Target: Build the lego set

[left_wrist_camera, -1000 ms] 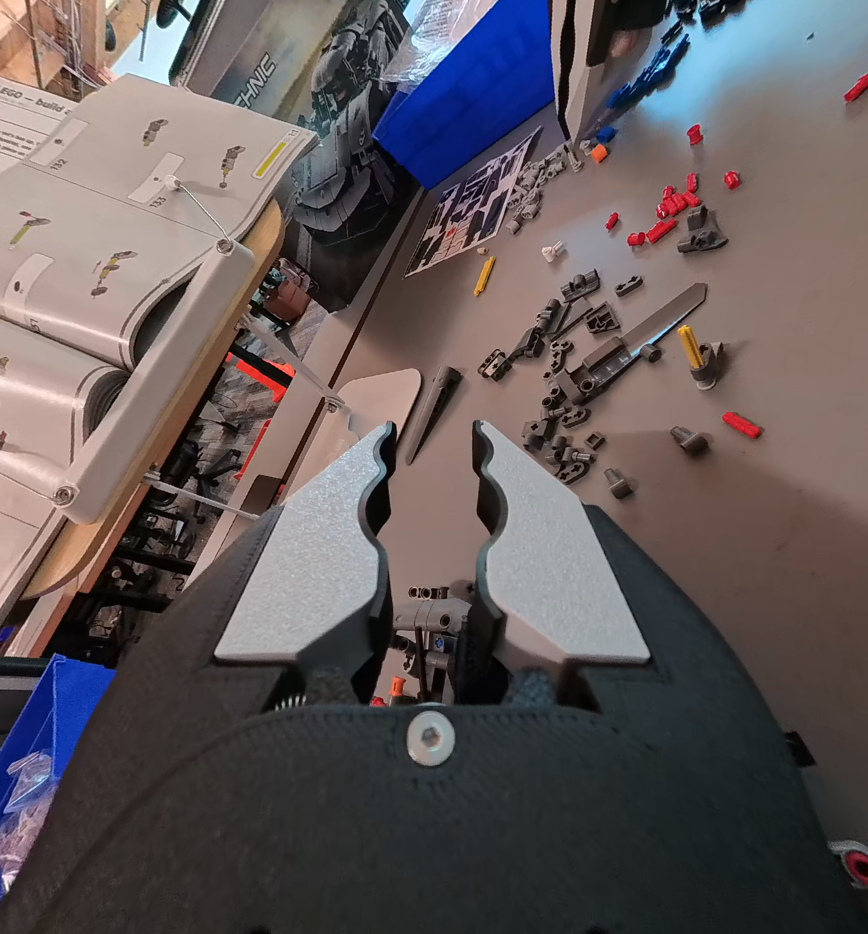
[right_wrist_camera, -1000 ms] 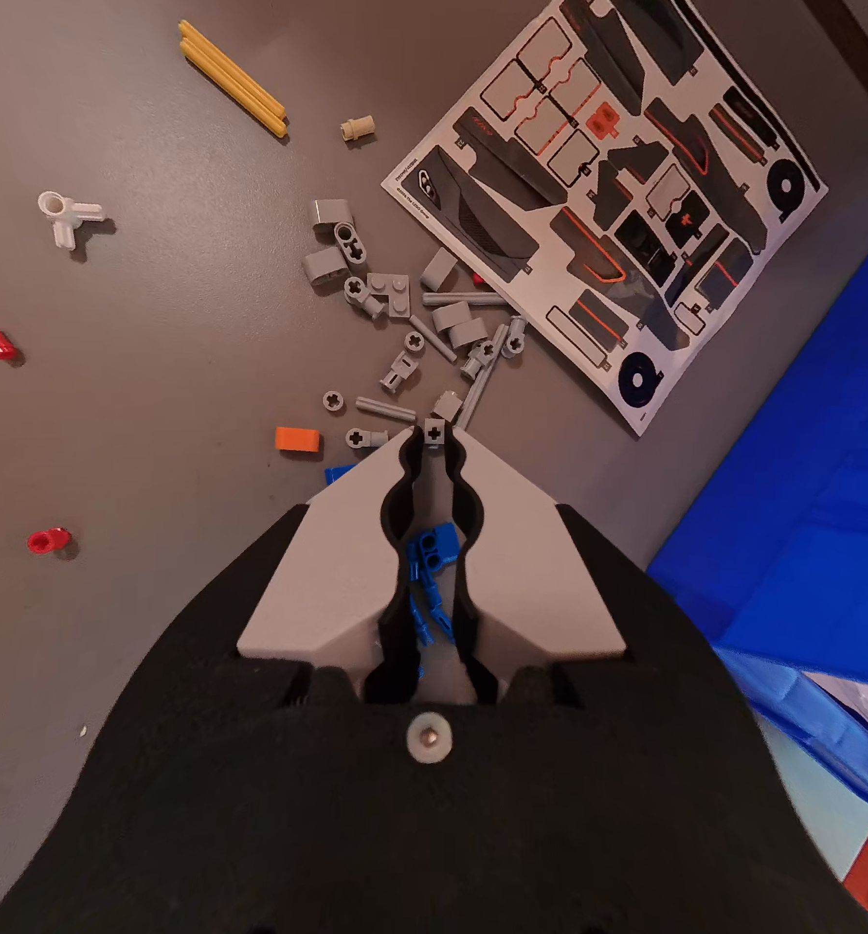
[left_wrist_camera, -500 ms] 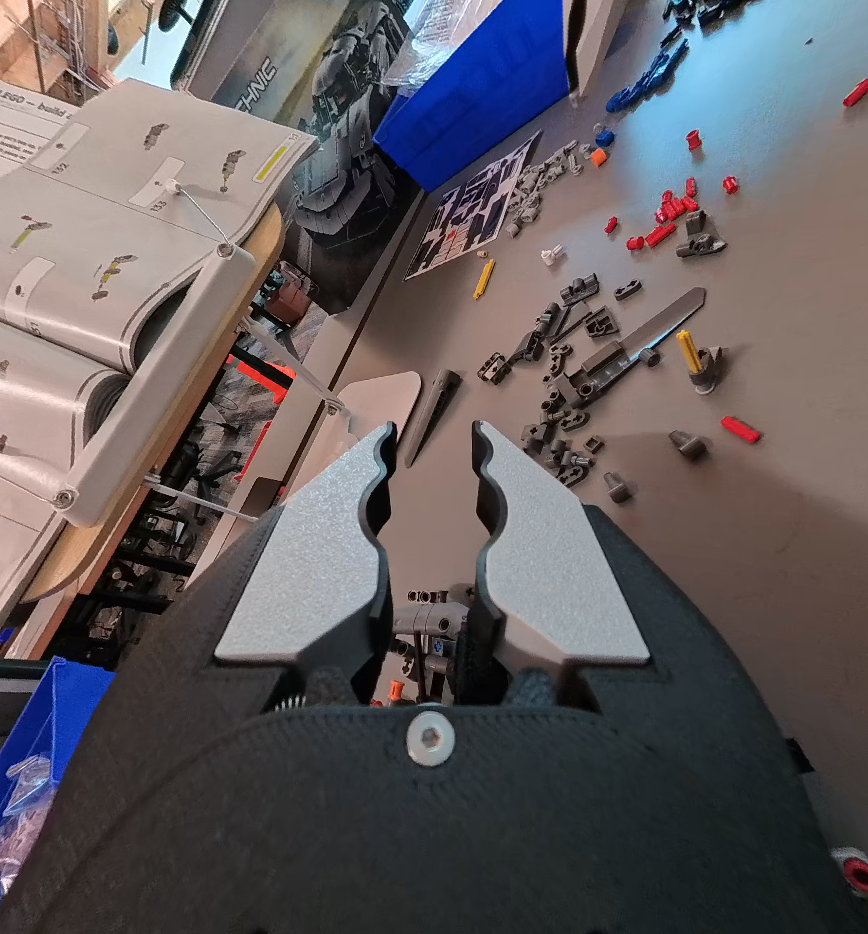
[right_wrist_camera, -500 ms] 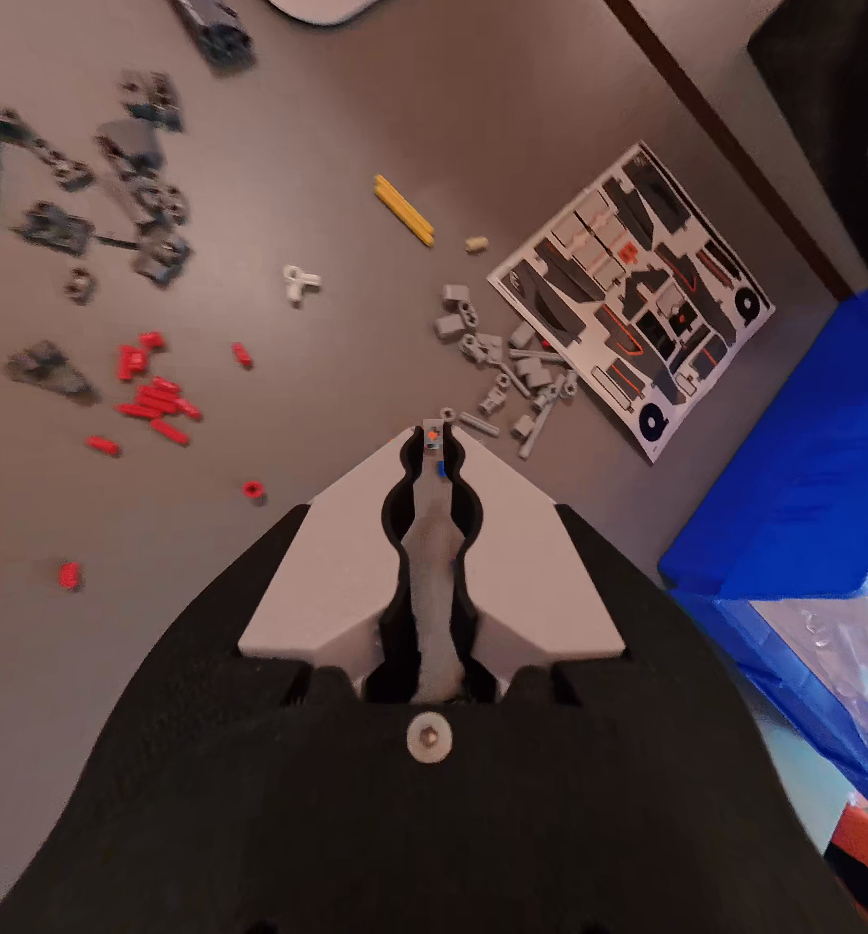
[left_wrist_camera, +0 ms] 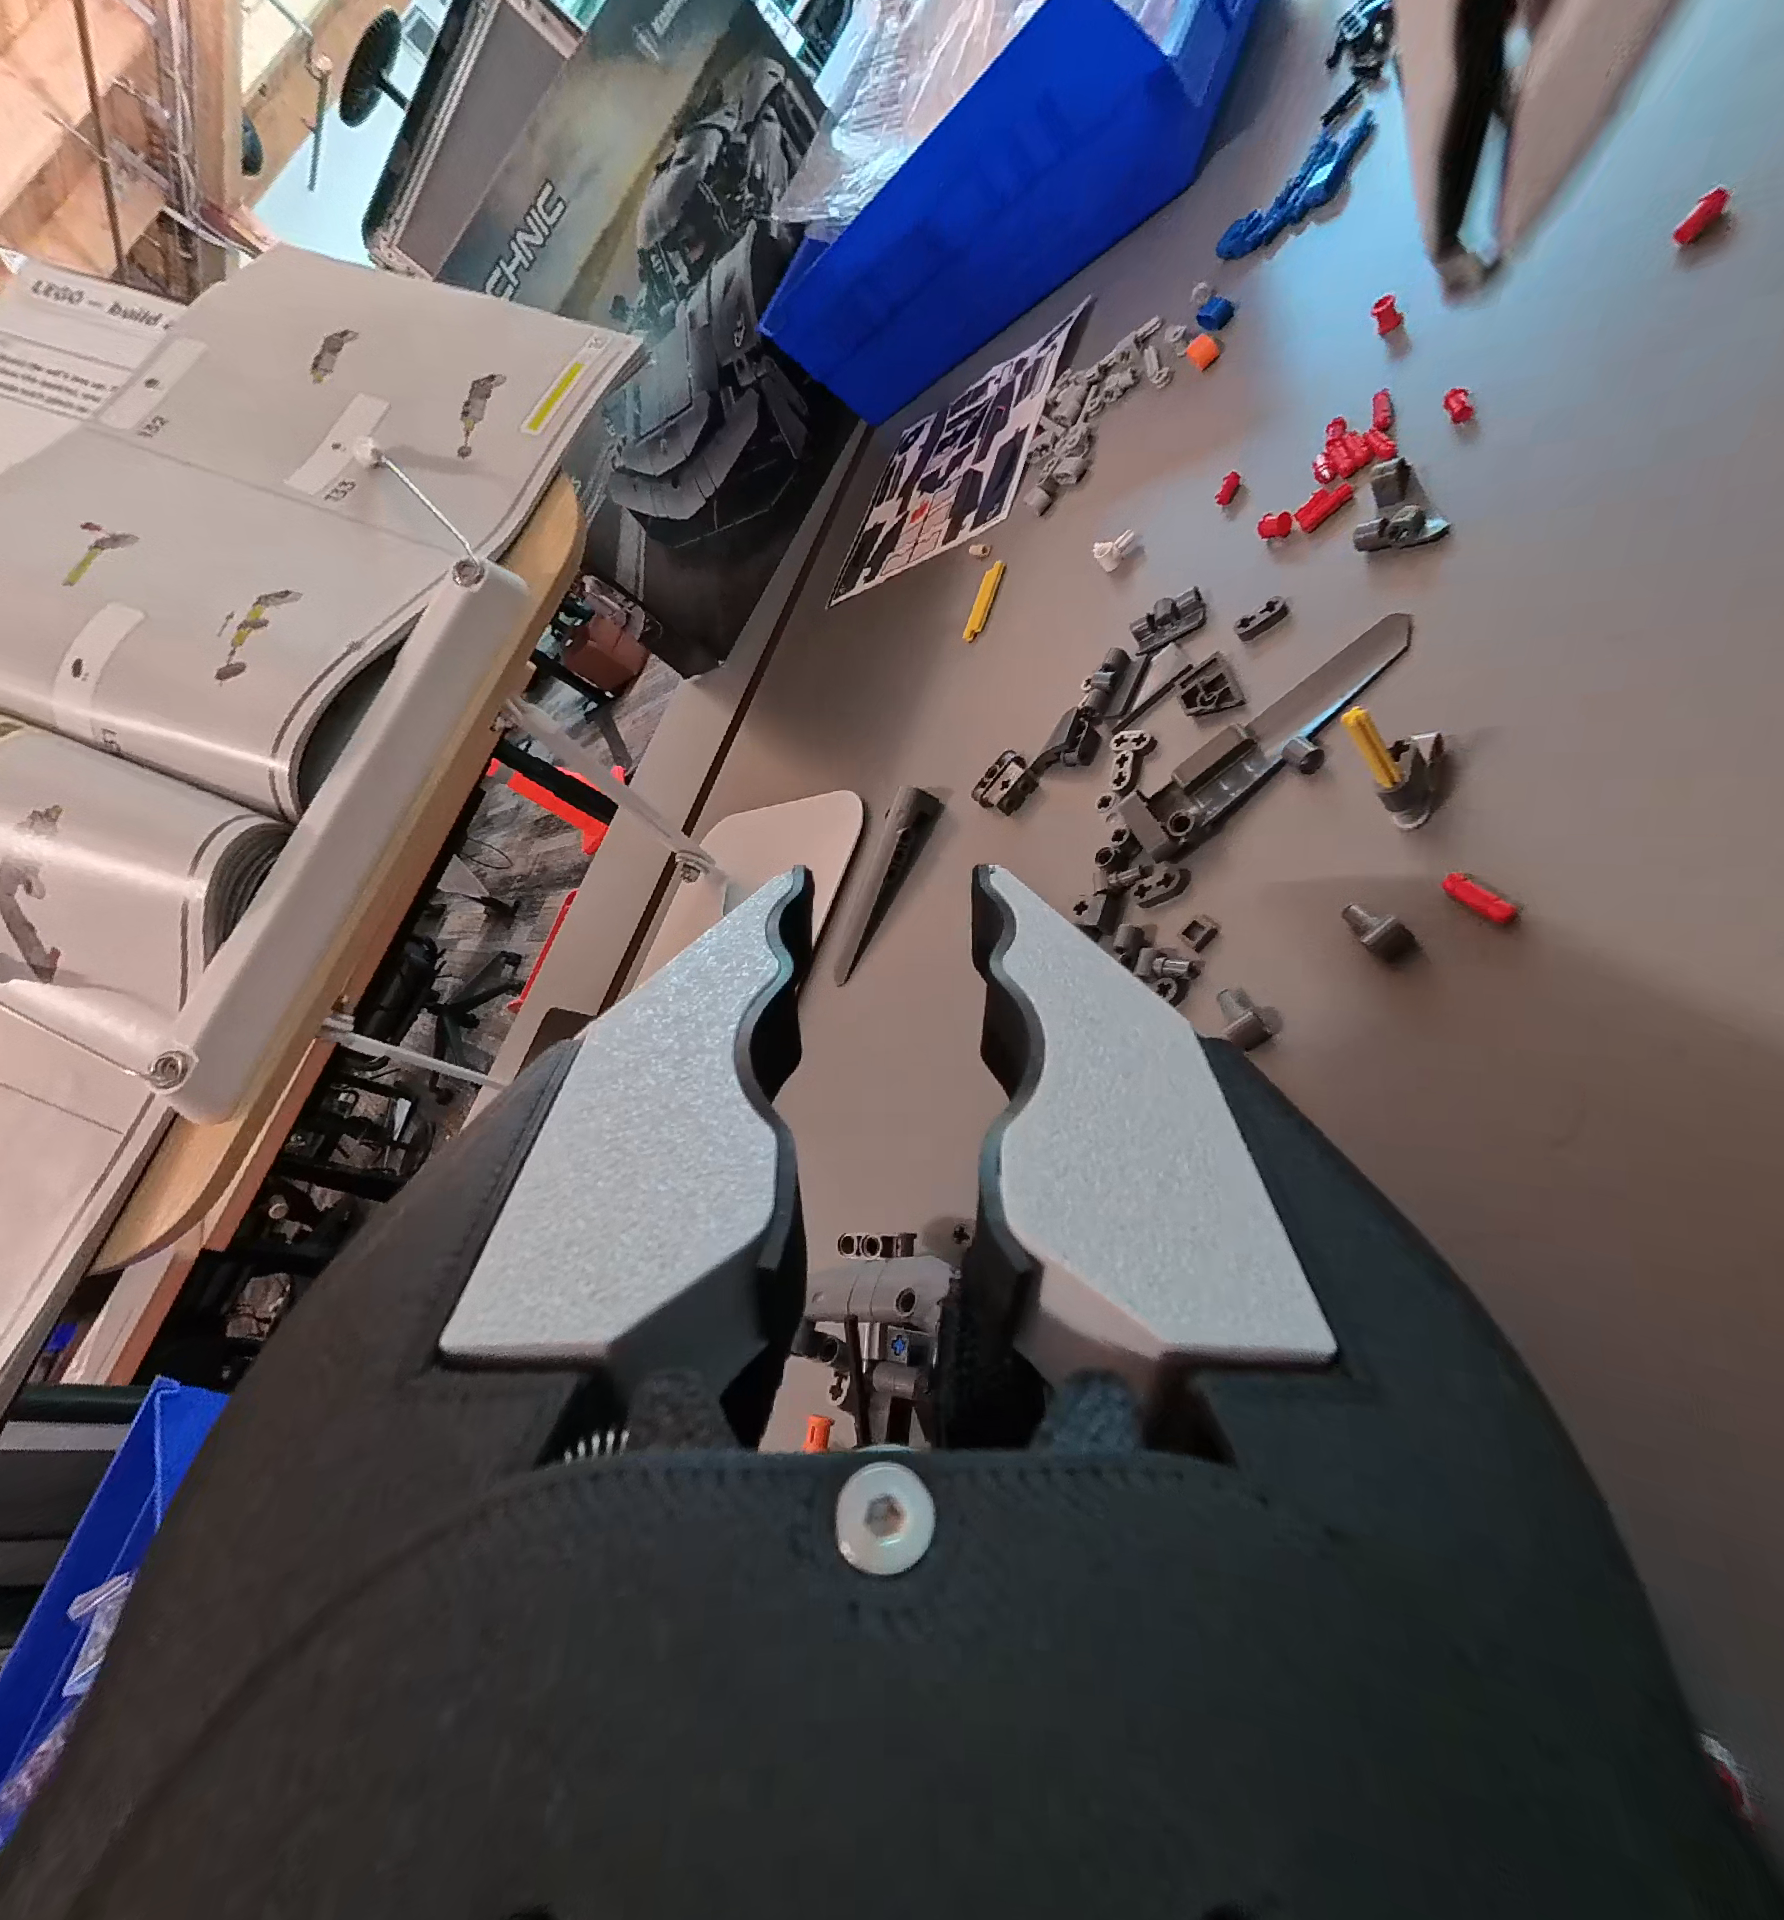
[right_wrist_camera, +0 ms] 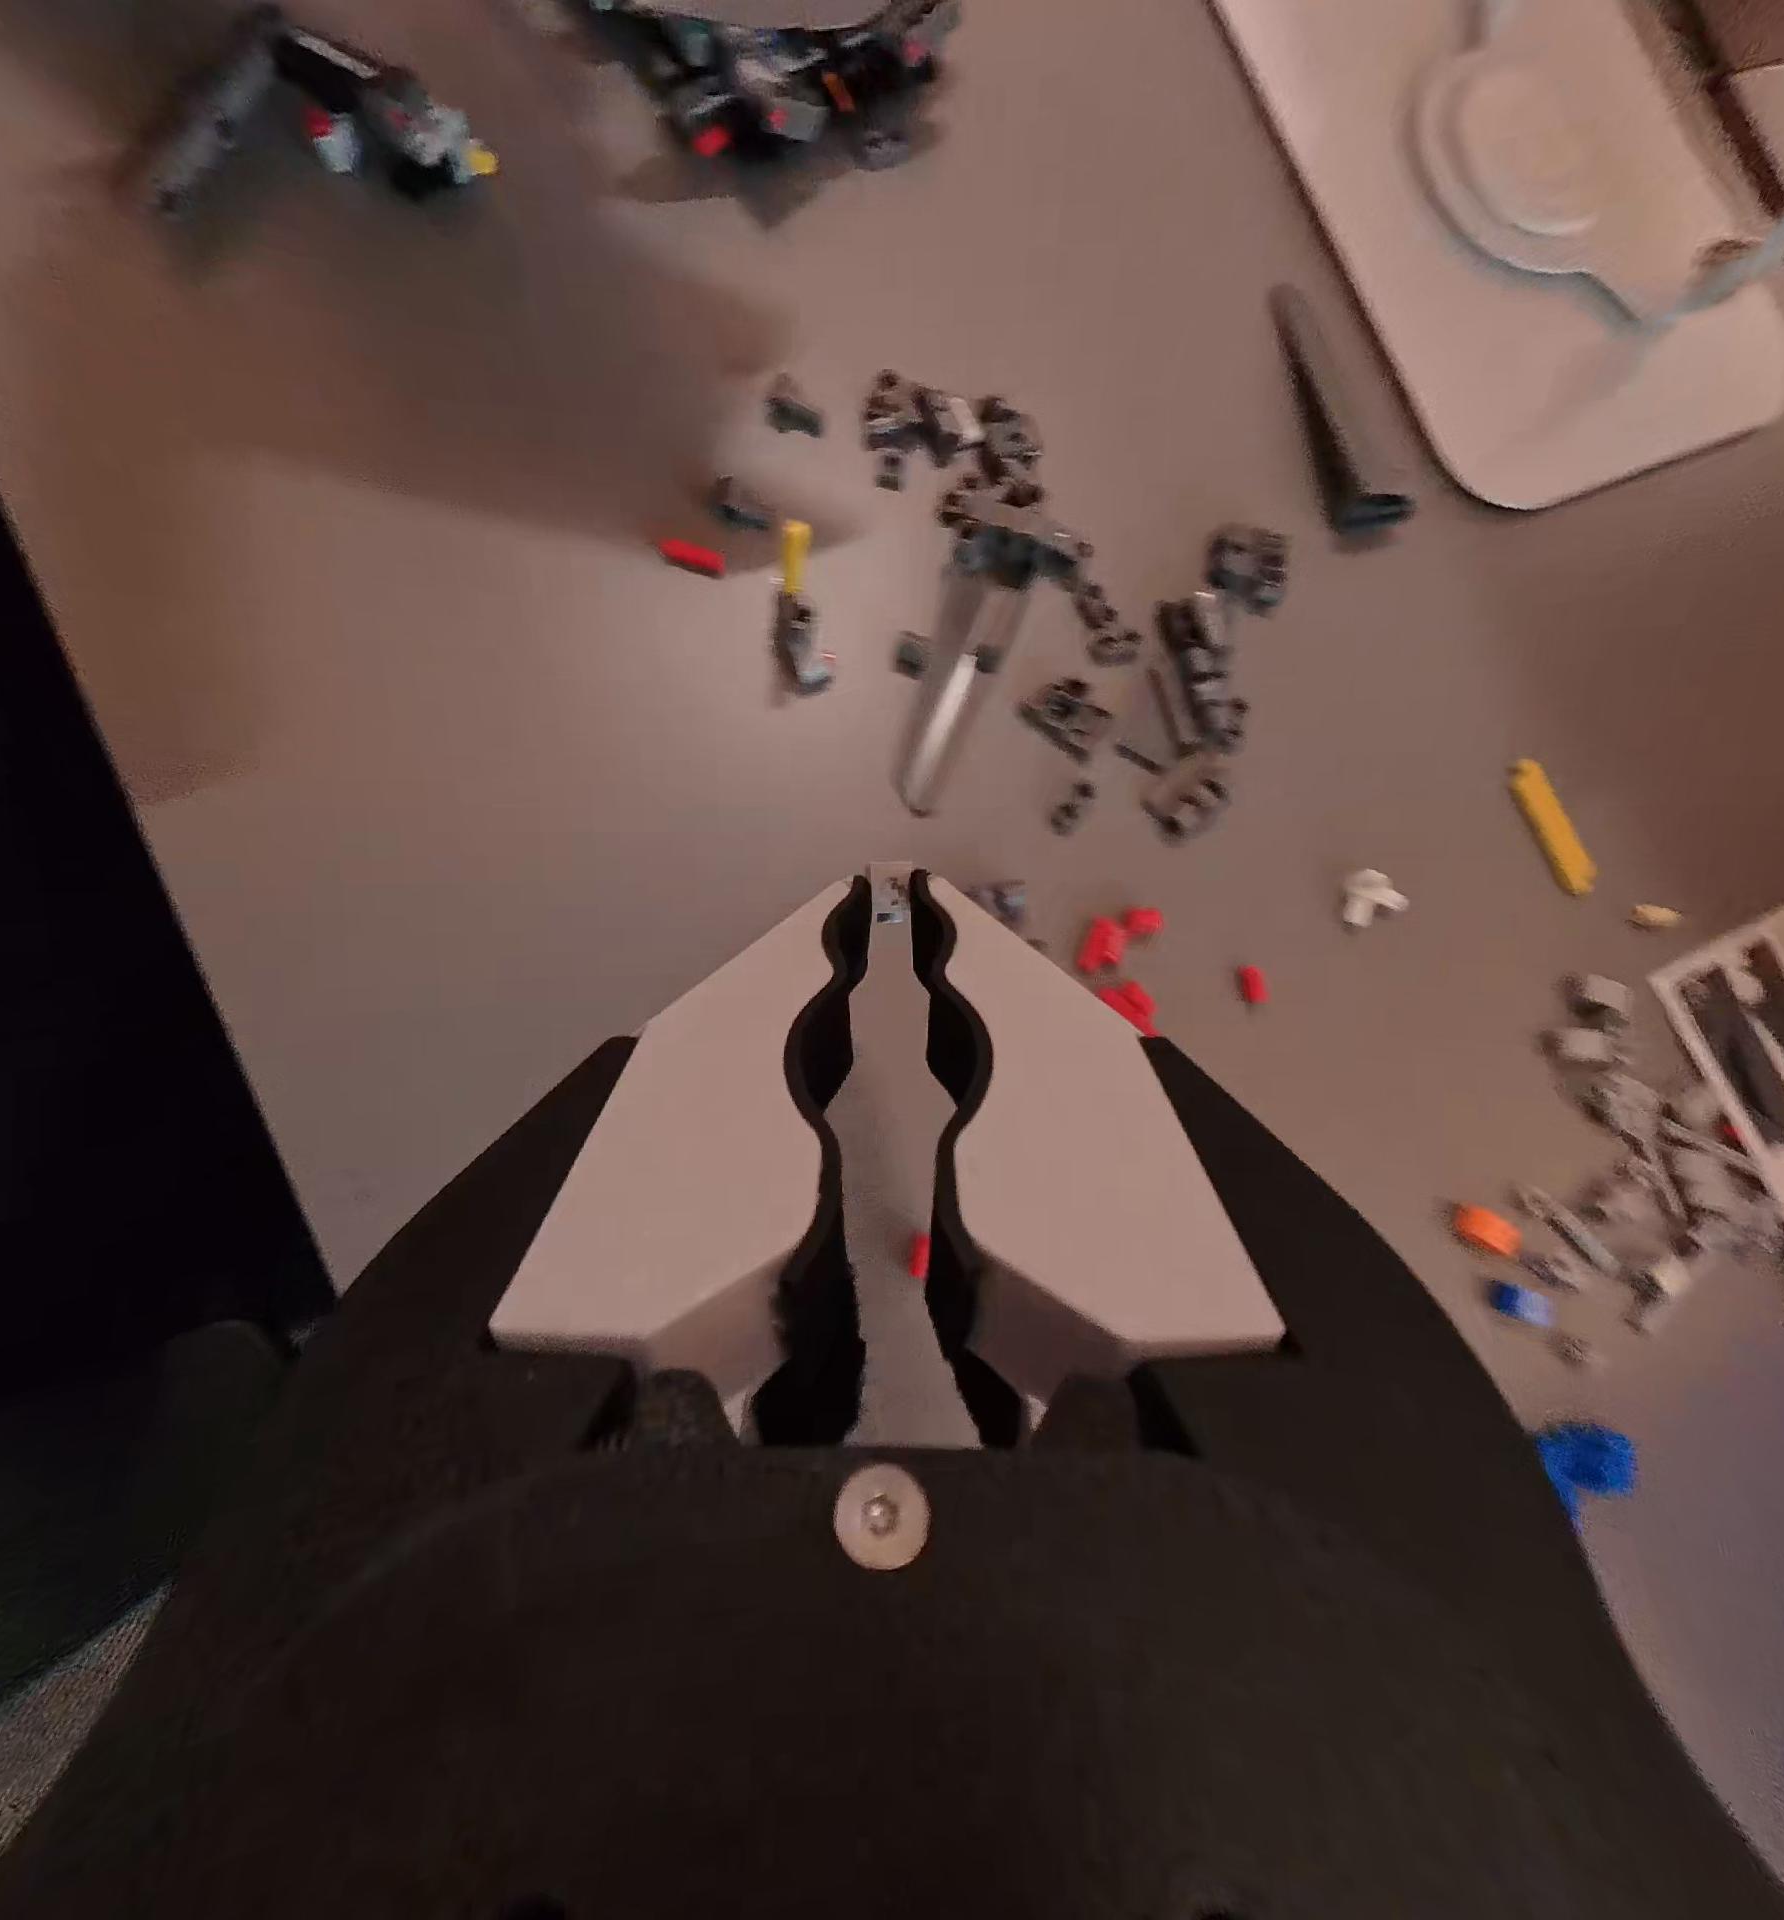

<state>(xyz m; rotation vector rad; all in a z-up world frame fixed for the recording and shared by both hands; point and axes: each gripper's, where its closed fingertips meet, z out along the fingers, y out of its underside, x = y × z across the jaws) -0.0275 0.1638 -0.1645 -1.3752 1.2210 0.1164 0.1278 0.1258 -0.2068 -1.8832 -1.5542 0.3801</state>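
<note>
My right gripper (right_wrist_camera: 890, 883) is shut on a small light grey brick piece (right_wrist_camera: 888, 902) pinched at its fingertips, held above the grey table (right_wrist_camera: 452, 831) near a heap of dark grey pieces (right_wrist_camera: 1075, 582). My left gripper (left_wrist_camera: 893, 894) has its tips apart with nothing between them. Deep between its fingers sits a grey beam assembly (left_wrist_camera: 877, 1320) that spans the gap from pad to pad. A long dark wedge piece (left_wrist_camera: 888, 883) lies on the table just beyond the left tips. The dark grey heap also shows in the left wrist view (left_wrist_camera: 1148, 831), to the right of the tips.
Red pins (left_wrist_camera: 1335, 457) (right_wrist_camera: 1116, 945), a yellow axle (left_wrist_camera: 981, 603), a sticker sheet (left_wrist_camera: 961, 478) and light grey pieces (right_wrist_camera: 1646, 1132) lie scattered. A blue bin (left_wrist_camera: 1002, 208) stands at the back. An open instruction book on a stand (left_wrist_camera: 192, 540) is at the left, its white base (right_wrist_camera: 1490, 260) on the table. The gap from one gripper's tips to the other's is roughly 15 centimeters.
My right gripper lifted the small grey piece off the light grey heap by the sticker sheet and swung it towards the dark grey heap. The left gripper hardly moved.
</note>
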